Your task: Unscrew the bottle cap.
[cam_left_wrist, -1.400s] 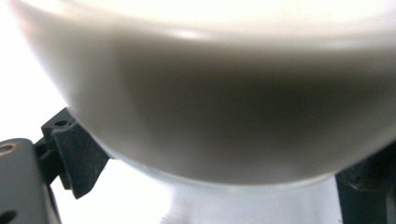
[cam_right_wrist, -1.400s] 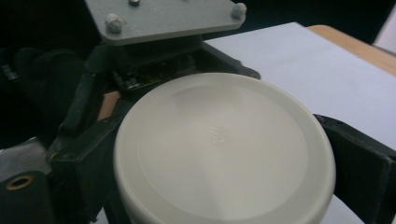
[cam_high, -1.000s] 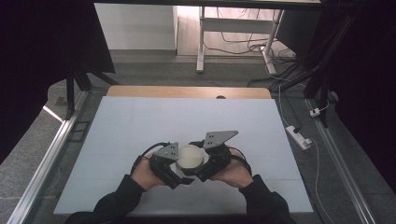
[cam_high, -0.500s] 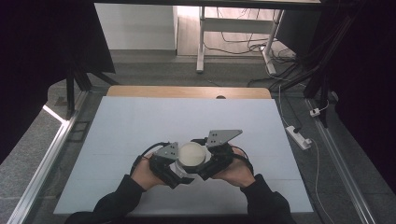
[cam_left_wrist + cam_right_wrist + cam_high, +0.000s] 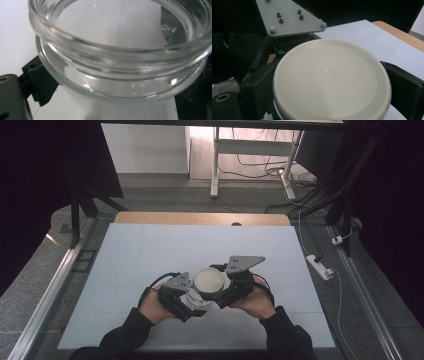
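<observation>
Glass jar (image 5: 117, 75) was pinched by L gripper (image 5: 186, 301) near table's (image 5: 150, 255) front edge. Cream lid (image 5: 332, 80) was clamped betw. R gripper (image 5: 231, 289) jaws, held just above jar mouth.

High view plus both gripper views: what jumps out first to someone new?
A round cream plastic lid held between the right gripper's black jaws, near the front middle of the white table. Just beside it, the left gripper clamps a clear glass jar with its mouth open, and the lid sits above that jar in the high view. Both hands are close together.
</observation>
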A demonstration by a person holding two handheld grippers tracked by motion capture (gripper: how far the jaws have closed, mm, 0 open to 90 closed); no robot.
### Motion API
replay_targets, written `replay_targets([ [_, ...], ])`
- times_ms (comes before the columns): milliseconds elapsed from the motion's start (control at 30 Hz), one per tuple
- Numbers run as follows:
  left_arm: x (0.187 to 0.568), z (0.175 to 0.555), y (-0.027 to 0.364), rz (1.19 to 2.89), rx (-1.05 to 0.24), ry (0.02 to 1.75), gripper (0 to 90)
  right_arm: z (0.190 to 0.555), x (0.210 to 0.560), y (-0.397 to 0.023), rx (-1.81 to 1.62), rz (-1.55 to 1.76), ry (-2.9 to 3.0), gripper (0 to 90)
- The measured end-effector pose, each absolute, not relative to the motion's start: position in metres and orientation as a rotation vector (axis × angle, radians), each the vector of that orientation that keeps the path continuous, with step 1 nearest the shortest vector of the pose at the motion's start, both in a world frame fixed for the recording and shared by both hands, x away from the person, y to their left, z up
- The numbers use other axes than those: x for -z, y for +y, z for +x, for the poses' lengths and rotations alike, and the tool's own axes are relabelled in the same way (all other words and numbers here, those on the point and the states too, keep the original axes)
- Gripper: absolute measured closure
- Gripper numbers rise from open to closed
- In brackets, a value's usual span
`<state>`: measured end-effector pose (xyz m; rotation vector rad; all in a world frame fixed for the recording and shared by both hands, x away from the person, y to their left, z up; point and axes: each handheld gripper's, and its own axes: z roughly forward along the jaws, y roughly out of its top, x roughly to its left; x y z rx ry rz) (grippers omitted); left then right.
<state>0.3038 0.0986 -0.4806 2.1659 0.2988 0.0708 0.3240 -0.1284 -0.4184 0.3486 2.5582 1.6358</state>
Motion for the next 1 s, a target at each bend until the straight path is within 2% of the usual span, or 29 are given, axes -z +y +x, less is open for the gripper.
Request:
replay_targets([
  [600,0.480,0.305,0.110,2.159,-0.095,0.342,7.3,0.331,0.418,-0.139,-1.619,0.428,2.507,7.7],
  [1000,0.482,0.321,0.123,2.139,-0.141,0.431,7.4,0.318,0.415,-0.137,-1.634,0.397,2.513,7.6],
])
